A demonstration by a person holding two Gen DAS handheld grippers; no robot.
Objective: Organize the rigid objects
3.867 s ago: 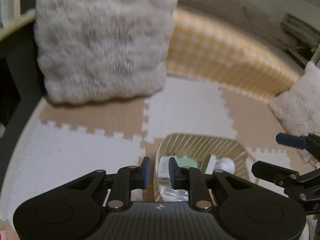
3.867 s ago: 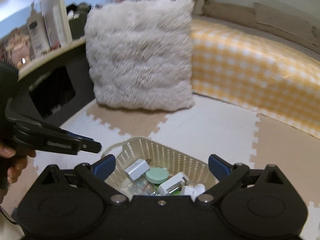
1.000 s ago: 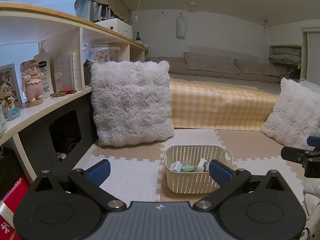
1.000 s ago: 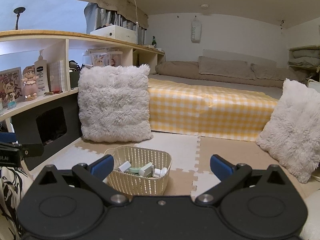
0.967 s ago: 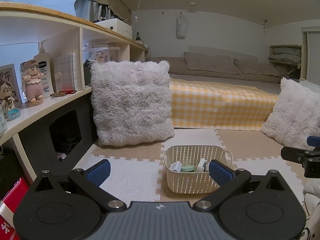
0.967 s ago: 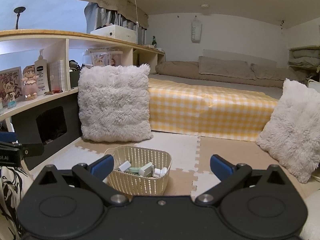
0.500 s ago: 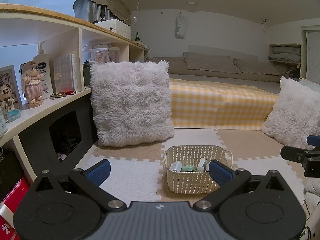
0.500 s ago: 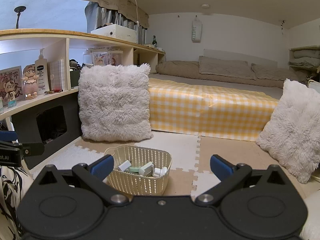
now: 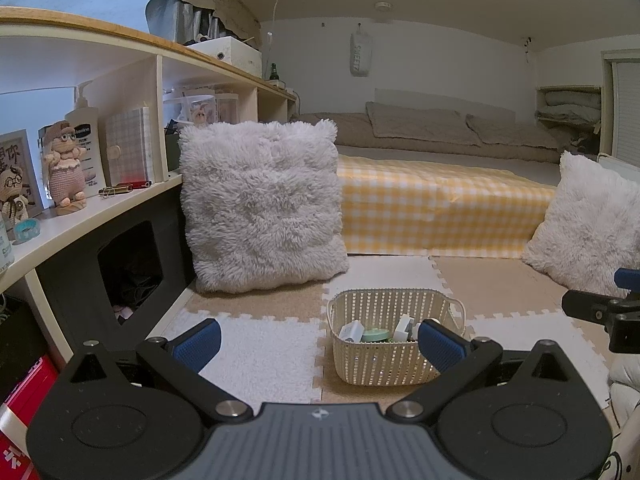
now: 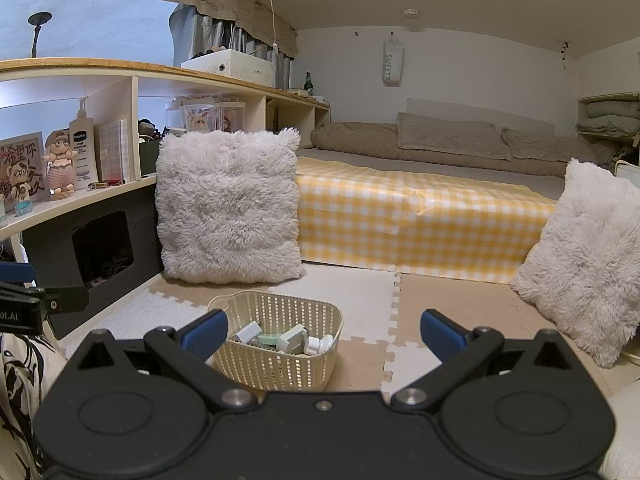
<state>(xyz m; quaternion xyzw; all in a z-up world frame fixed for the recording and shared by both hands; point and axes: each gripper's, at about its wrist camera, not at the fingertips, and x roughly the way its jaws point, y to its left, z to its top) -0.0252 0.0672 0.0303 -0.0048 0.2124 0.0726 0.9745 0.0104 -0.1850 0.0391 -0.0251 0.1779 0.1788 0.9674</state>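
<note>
A cream slatted basket (image 9: 384,364) (image 10: 276,364) stands on the foam floor mat. Inside it lie several small rigid items: a white charger block (image 9: 351,330) (image 10: 248,333), a round green tin (image 9: 376,335) (image 10: 269,339) and white plug adapters (image 9: 404,326) (image 10: 294,340). My left gripper (image 9: 318,342) hangs open in front of the basket, well back from it, holding nothing. My right gripper (image 10: 323,332) is also open and empty, facing the basket from the same distance. Each gripper's tip shows at the edge of the other's view.
A fluffy white cushion (image 9: 262,208) leans against the shelf unit (image 9: 80,216) behind the basket. A second cushion (image 10: 588,256) stands at the right. A low bed with a yellow checked cover (image 10: 420,224) spans the back. Shelf ornaments and a lotion bottle (image 9: 86,136) sit at the left.
Since 3.9 s ago both grippers have pulled back from above the basket and the left has opened wide. Over the last second both views barely shift.
</note>
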